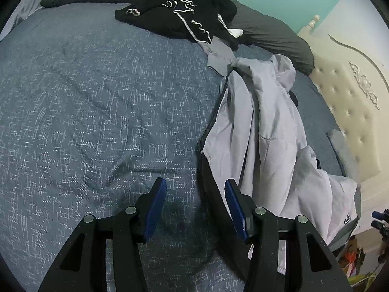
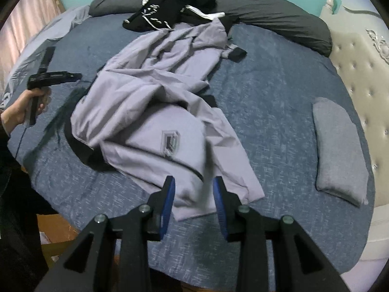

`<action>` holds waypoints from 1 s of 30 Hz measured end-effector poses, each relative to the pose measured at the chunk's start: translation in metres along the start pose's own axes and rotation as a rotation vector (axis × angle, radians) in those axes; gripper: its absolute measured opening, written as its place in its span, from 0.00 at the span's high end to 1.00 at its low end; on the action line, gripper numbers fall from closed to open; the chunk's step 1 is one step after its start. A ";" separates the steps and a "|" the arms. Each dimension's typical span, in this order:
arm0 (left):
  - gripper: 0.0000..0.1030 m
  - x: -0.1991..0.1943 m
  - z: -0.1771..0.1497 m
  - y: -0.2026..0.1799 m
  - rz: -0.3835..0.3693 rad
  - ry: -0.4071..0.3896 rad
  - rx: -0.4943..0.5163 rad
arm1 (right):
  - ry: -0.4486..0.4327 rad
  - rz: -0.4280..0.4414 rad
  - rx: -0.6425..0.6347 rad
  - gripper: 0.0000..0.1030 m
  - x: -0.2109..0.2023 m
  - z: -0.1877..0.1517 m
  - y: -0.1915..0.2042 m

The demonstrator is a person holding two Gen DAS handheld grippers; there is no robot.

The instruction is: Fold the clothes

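While the lavender jacket (image 2: 155, 112) lies crumpled and unfolded on the blue bedspread (image 2: 272, 112), its long axis is seen running from the near hem up toward the black garment (image 2: 170, 7) by the pillows. The right gripper (image 2: 194, 194) is held parted and empty directly over the near hem, so it is judged nearer. The left gripper (image 1: 195, 209), also parted and empty, has the jacket off to its right. Only the right view shows the folded grey item (image 2: 340, 150) and the chest logo.
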State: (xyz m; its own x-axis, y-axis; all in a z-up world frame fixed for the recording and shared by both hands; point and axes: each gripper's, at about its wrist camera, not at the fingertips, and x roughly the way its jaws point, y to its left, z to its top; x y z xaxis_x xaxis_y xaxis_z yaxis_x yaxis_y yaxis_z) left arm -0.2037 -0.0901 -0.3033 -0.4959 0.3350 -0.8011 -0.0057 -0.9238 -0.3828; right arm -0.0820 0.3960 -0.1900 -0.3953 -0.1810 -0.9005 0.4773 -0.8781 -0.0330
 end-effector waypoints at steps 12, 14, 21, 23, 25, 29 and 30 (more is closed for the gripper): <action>0.47 0.016 0.008 0.008 0.005 0.028 -0.011 | 0.080 0.137 -0.260 0.46 0.068 0.026 0.080; 0.46 0.023 0.011 0.008 -0.007 0.033 -0.011 | 0.093 0.141 -0.289 0.46 0.080 0.027 0.087; 0.47 0.051 0.019 -0.004 -0.062 0.060 0.024 | 0.130 0.142 -0.354 0.61 0.109 0.024 0.089; 0.51 0.059 0.020 -0.010 -0.077 0.069 0.040 | 0.141 0.132 -0.368 0.79 0.114 0.023 0.089; 0.75 0.064 0.019 -0.015 -0.085 0.076 0.050 | 0.146 0.126 -0.371 0.91 0.118 0.021 0.087; 0.94 0.066 0.020 -0.019 -0.083 0.075 0.062 | 0.115 0.135 -0.328 0.97 0.114 0.022 0.076; 0.94 0.063 0.021 -0.020 -0.083 0.068 0.066 | 0.109 0.131 -0.324 0.97 0.113 0.023 0.074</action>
State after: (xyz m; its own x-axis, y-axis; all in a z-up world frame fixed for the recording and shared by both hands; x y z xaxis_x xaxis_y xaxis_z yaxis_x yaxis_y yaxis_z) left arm -0.2528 -0.0546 -0.3371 -0.4315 0.4203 -0.7982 -0.1021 -0.9019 -0.4197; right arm -0.1090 0.3001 -0.2843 -0.2371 -0.2192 -0.9464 0.7491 -0.6616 -0.0345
